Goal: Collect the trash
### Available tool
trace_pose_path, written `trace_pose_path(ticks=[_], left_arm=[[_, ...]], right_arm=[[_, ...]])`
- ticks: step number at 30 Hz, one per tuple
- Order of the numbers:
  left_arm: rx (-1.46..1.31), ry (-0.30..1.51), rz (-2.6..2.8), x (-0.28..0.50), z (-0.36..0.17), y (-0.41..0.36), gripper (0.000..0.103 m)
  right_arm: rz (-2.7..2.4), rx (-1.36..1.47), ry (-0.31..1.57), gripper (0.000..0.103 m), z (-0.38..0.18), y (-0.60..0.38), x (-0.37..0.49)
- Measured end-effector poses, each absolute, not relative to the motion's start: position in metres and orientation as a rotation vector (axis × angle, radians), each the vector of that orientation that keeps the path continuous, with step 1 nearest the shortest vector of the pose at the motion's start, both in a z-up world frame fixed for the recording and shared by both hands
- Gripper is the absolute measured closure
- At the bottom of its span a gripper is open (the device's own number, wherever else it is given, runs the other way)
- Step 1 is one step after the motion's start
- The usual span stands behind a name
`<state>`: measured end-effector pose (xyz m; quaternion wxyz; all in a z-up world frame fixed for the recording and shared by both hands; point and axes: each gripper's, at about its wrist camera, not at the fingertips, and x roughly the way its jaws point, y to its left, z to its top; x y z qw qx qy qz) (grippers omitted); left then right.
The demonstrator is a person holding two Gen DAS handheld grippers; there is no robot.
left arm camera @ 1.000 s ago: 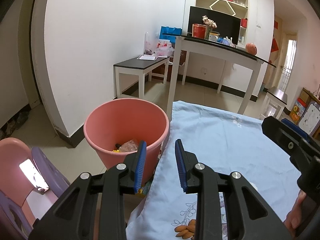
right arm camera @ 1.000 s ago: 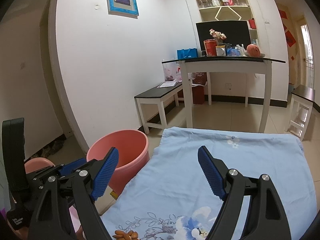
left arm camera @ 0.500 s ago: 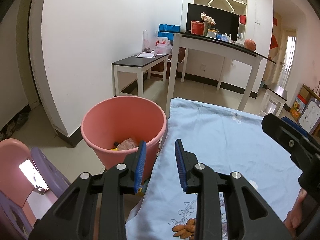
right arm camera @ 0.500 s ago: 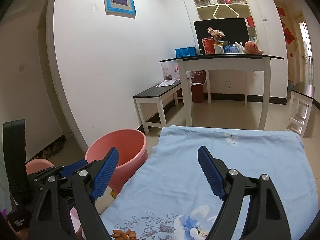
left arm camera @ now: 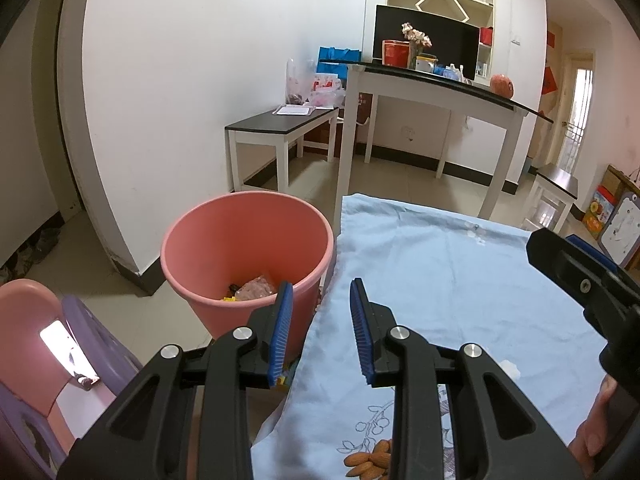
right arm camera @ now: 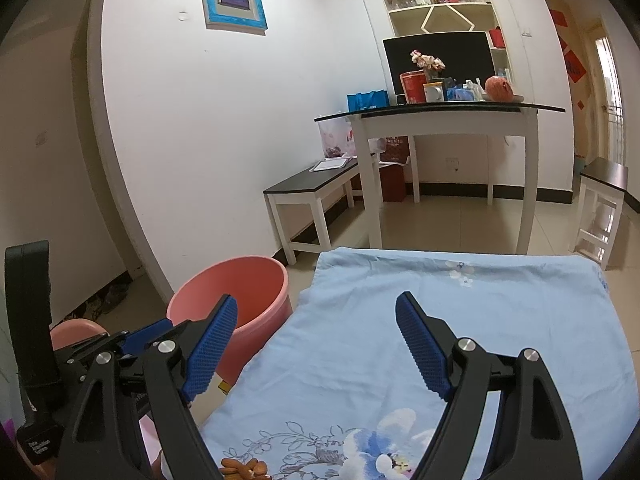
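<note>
bin (left arm camera: 208, 256) holding wrappers (left arm camera: 256, 286), almonds (left arm camera: 368, 462) on cloth (left arm camera: 440, 280)

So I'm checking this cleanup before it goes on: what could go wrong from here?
The almonds lie loose on the blue cloth near its edge; a grab by the open left gripper may scatter them to the floor. The fingers might also pinch the cloth and drag it. The pink bin stands close beside the cloth and could be knocked. The right gripper is open and empty.

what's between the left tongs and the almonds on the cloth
Only bare blue cloth; in the left wrist view the almonds lie just below the open left tongs.
</note>
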<state>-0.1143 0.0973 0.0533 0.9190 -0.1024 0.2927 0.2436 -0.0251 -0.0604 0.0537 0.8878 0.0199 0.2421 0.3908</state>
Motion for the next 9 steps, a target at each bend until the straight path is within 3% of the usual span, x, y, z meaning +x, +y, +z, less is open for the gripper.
trace_pose_path(ticks=[9], left_arm=[[-0.203, 0.625, 0.490, -0.1086, 0.0497, 0.0965, 0.073]], right_arm=[[0.801, 0.052, 0.518, 0.023, 0.0499, -0.0623, -0.0195]])
